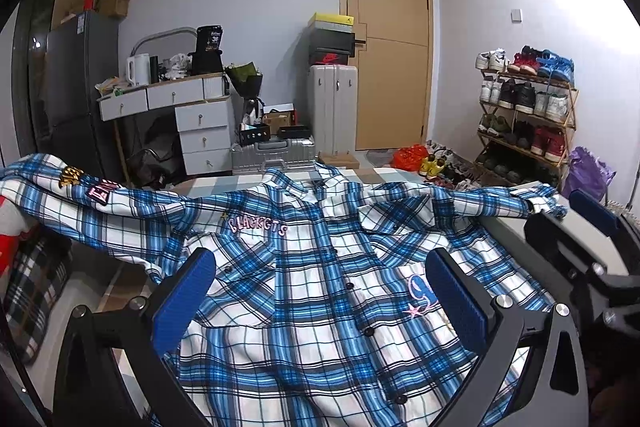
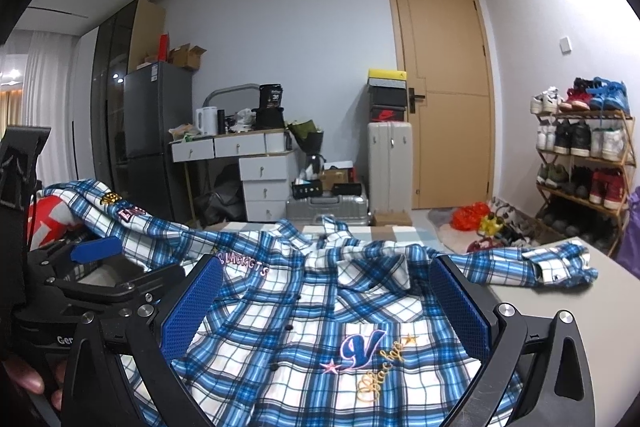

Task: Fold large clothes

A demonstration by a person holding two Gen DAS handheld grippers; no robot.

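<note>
A blue and white plaid shirt (image 1: 320, 291) lies front up on the bed, buttoned, sleeves spread left and right; it also shows in the right wrist view (image 2: 320, 327). My left gripper (image 1: 320, 295) hovers open over the shirt's lower front, empty. My right gripper (image 2: 324, 299) is open above the right chest, near the embroidered "V" patch (image 2: 360, 347), empty. The right gripper appears at the right edge of the left wrist view (image 1: 592, 251); the left gripper appears at the left of the right wrist view (image 2: 92, 267).
The right sleeve (image 2: 552, 267) rests on a grey surface (image 2: 580, 307). The left sleeve (image 1: 80, 195) drapes over red and plaid bedding (image 1: 32, 279). Beyond the bed stand a desk with drawers (image 1: 192, 115), suitcases (image 1: 332, 107), a shoe rack (image 1: 524, 115) and a door (image 1: 392, 39).
</note>
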